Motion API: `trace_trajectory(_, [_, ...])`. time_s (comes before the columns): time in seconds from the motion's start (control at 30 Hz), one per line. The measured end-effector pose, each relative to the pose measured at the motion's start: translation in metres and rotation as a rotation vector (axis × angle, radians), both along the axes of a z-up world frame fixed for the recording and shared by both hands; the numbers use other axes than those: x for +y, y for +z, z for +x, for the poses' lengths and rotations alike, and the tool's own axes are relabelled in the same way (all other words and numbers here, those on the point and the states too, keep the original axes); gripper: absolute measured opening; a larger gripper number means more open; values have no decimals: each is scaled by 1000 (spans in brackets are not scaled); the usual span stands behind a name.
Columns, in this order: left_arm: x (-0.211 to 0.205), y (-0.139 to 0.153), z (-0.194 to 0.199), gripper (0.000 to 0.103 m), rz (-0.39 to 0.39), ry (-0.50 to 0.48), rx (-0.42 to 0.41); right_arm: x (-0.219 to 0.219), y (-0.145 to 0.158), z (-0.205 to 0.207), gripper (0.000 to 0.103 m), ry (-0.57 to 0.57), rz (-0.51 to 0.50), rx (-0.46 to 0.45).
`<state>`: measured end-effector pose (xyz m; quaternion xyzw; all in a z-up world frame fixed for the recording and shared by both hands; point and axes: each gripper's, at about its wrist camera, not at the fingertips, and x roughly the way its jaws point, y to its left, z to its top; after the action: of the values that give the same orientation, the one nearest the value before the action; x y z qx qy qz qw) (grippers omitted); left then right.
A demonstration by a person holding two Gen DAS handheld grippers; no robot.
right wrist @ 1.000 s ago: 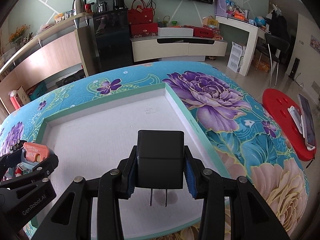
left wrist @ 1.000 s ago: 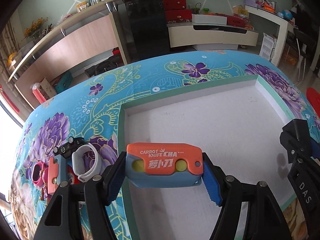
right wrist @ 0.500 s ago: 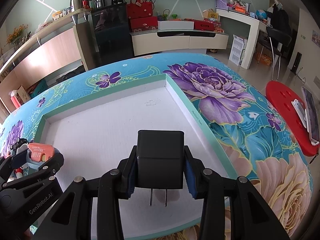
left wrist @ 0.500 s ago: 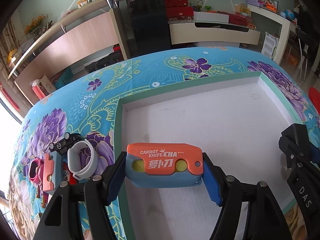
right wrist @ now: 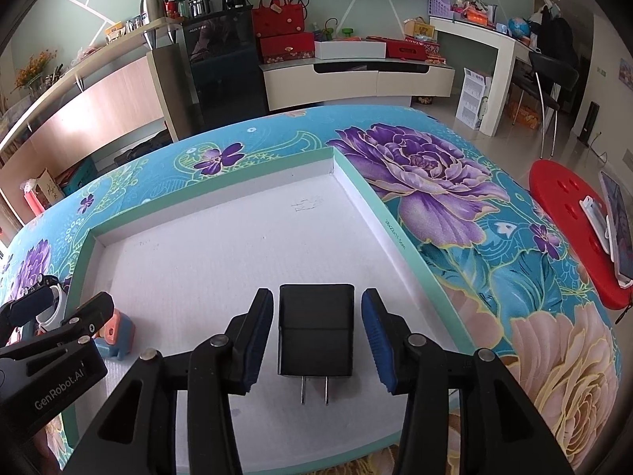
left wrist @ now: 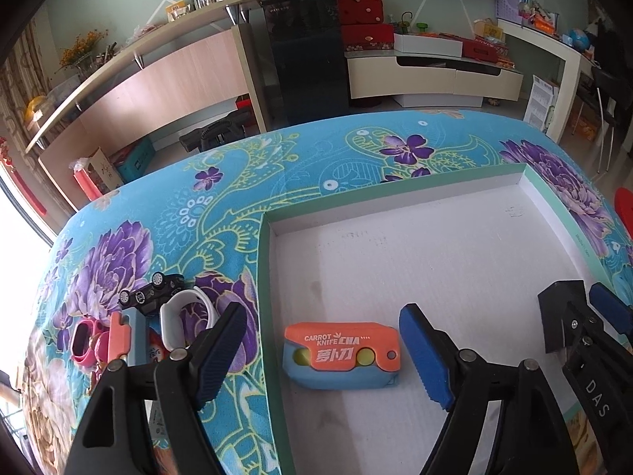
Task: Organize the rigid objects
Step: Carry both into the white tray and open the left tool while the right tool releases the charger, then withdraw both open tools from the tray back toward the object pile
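An orange and blue carrot knife toy (left wrist: 342,356) lies on the white floor of the shallow tray (left wrist: 455,261), near its left wall. My left gripper (left wrist: 322,350) is open around it, jaws well apart and not touching it. A black plug adapter (right wrist: 315,332) lies flat in the tray (right wrist: 237,253), prongs toward me. My right gripper (right wrist: 316,334) is open around it with gaps on both sides. The toy also shows in the right wrist view (right wrist: 114,334), behind the left gripper.
On the flowered cloth left of the tray lie a white band (left wrist: 186,322), a black toy car (left wrist: 152,293), a pink ring-shaped piece (left wrist: 85,342) and an orange and blue block (left wrist: 120,336). A red stool (right wrist: 573,229) with phones stands right of the table.
Both grippers have opened. The carrot knife toy and the black adapter, held above the tray before, now lie on the tray floor between the spread jaws.
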<state>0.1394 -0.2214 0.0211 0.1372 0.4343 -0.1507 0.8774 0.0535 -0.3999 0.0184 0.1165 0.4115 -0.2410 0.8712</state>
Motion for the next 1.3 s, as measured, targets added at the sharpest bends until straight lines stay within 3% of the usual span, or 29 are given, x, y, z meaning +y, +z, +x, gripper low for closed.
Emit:
trace_trajectory(0.07, [4, 3, 2, 86, -6, 9, -2, 1, 1, 0, 57, 2, -2, -4])
trace_trajectory(0.13, [8, 4, 3, 98, -14, 18, -5, 1, 2, 1, 62, 5, -3, -9])
trace_trajectory(0.2, [12, 5, 4, 102, -14, 30, -16, 2, 3, 1, 67, 9, -2, -17])
trace_trajectory(0.43, [25, 2, 10, 103, 4, 75, -25, 8, 7, 3, 79, 24, -6, -34])
trace_trajectory(0.77, [48, 1, 15, 103, 9, 137, -61, 8, 9, 2, 88, 16, -1, -55])
trace_trajectory(0.83, [54, 2, 16, 103, 6, 148, -66, 8, 10, 2, 94, 16, -3, -60])
trace_trajectory(1.3, [104, 18, 12, 103, -32, 230, -67, 29, 22, 6, 94, 82, 4, -113])
